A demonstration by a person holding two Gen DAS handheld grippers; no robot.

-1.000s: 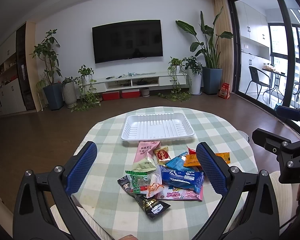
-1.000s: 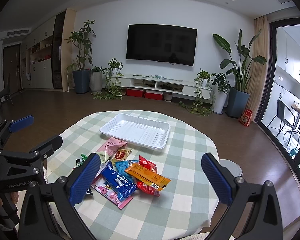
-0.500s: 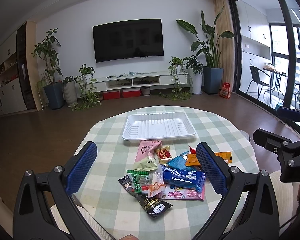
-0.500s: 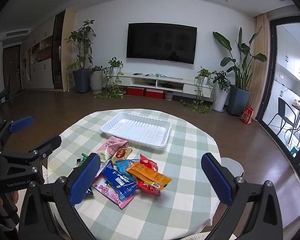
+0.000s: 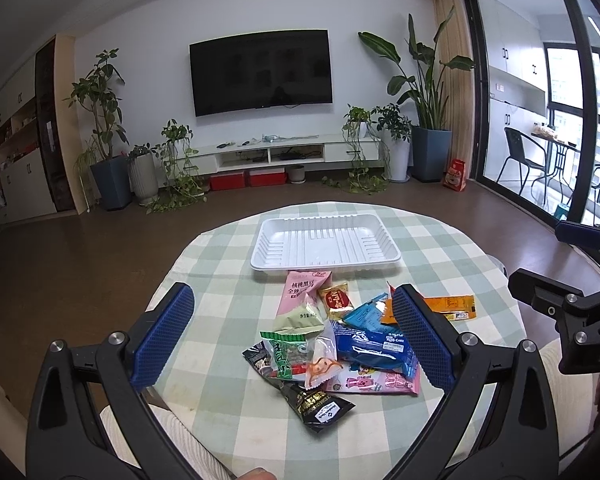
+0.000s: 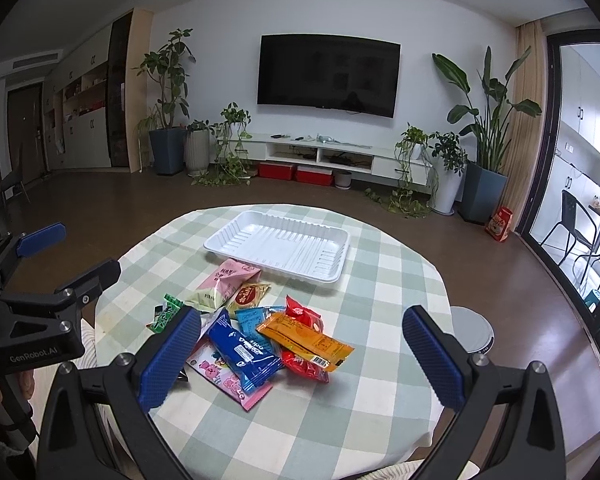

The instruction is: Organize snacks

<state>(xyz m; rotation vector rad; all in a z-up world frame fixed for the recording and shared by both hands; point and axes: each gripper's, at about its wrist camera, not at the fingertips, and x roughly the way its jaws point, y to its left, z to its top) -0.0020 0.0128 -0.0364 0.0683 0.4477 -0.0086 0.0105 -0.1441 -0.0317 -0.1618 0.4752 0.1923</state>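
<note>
A pile of snack packets lies on the round checked table [image 5: 220,264]: a pink packet [image 5: 304,290], a blue packet [image 5: 374,348], an orange packet [image 6: 304,338], a red packet [image 6: 302,316], a black packet [image 5: 320,406] and a green one [image 5: 286,354]. An empty white tray [image 5: 326,244] sits just behind the pile; it also shows in the right wrist view [image 6: 278,244]. My left gripper [image 5: 292,334] is open and empty, held above the near side of the pile. My right gripper [image 6: 300,354] is open and empty, above the pile's right side.
The table's near edge is by the person's lap [image 5: 168,436]. A round grey stool [image 6: 472,330] stands to the table's right. Beyond are a TV wall [image 5: 262,70], potted plants [image 5: 108,148] and a balcony door [image 5: 540,128].
Both cameras have tilted or shifted slightly, so the pile sits a touch lower in view. Both grippers stay open and empty.
</note>
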